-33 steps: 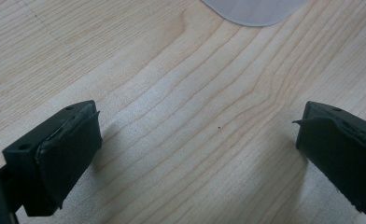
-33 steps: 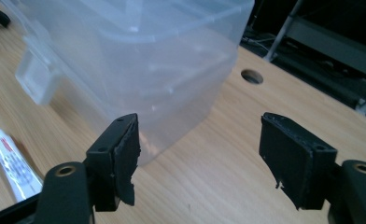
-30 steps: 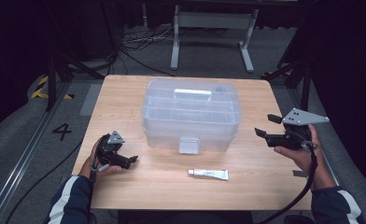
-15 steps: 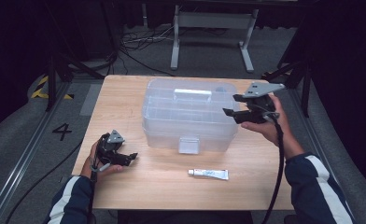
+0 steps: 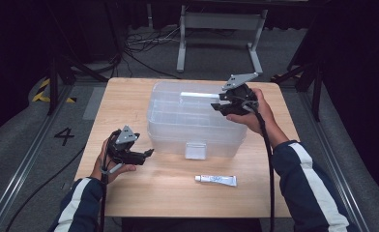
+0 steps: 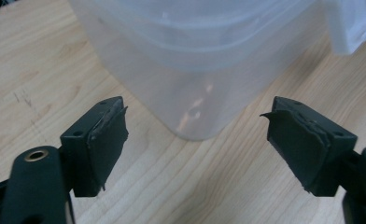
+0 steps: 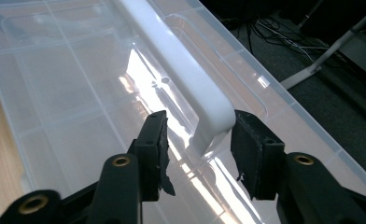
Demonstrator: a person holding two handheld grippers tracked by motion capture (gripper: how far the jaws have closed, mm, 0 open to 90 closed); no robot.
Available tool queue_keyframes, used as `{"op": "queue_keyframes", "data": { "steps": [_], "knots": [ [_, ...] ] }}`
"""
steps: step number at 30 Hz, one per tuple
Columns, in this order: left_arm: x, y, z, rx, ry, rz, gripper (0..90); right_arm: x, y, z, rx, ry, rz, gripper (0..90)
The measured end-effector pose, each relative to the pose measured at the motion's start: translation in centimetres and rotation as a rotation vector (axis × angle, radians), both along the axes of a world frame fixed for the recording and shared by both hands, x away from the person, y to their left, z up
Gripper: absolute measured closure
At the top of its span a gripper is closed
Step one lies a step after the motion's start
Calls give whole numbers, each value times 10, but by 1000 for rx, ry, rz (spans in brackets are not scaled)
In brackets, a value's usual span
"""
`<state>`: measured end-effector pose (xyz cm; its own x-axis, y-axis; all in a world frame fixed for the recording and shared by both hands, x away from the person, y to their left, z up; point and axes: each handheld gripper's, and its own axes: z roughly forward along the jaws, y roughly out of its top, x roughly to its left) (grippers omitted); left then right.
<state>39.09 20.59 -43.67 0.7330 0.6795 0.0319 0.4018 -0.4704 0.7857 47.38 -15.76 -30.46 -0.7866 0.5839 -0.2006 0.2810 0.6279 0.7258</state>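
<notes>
Since the earlier frames the right tongs (image 5: 218, 102) have swung in from the right edge of the surface (image 5: 129, 96) to sit over the clear plastic box (image 5: 178, 125), and now straddle the end of its white lid handle (image 7: 190, 88). Jaws have just been closing; in the right gripper view the handle end sits between the pads w/ a gap showing on each side, so not gripping yet, still open. Means the grab on the handle is likely the step in hand, prob. to lift or open the box. Box stands mid-surface, lid on, front latch (image 5: 195, 150) facing the person.

Left tongs (image 5: 150, 153) have come up a bit off the surface, near the box's front-left corner, jaws also just narrowing but wide apart, nothing between them.

Pose: right hand (image 5: 253, 108) reaches fwd over the lid's right side, tongs pointing left along the handle, roughly level. Left hand (image 5: 111, 162) low, tongs pointing right at the box wall. Small white tube (image 5: 216, 180) lies in front of the box, untouched.
</notes>
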Motion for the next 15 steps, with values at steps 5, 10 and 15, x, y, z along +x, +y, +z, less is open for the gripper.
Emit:
{"op": "queue_keyframes", "data": {
  "steps": [5,10,15],
  "knots": [
    [1,-2,6,-21,-23,4,227,4,7,1,-21,5,-11,644],
    [0,-2,10,-41,-35,1,258,7,9,0,-38,-4,-25,716],
    [0,2,14,-83,-39,-22,375,10,10,0,-36,-2,-33,725]
  ]
}}
